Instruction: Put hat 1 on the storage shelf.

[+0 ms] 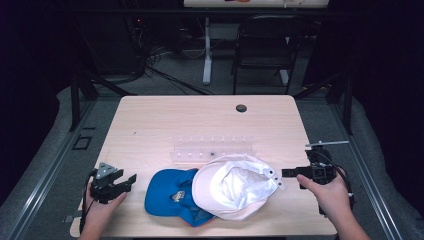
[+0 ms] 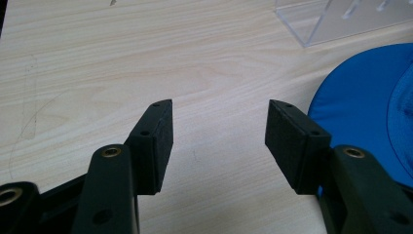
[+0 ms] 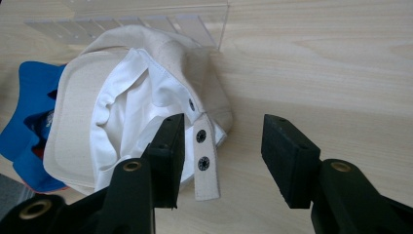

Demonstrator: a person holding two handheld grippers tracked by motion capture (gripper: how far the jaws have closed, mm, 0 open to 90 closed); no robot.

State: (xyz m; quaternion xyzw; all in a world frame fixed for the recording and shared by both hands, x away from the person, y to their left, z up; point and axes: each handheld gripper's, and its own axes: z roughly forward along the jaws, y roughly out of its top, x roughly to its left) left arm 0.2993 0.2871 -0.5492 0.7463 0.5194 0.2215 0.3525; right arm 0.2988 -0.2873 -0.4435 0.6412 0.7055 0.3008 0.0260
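An upturned cream cap (image 1: 235,187) with a white lining lies at the table's front middle, partly over a blue cap (image 1: 167,195). My right gripper (image 1: 286,173) hovers just right of the cream cap, open. In the right gripper view its jaws (image 3: 221,141) stand wide above the cap's snap strap (image 3: 207,165), which lies loose on the wood close to the left jaw; the pads touch nothing. My left gripper (image 1: 131,181) rests at the front left, open and with nothing between its jaws (image 2: 219,126). The blue cap's brim (image 2: 360,102) is just beside its right jaw.
A clear acrylic rack (image 1: 212,149) with several slots stands behind the caps, mid-table. A dark round grommet (image 1: 241,108) sits near the far edge of the wooden table (image 1: 150,120). Beyond the table are a black chair (image 1: 265,45) and a desk leg with cables.
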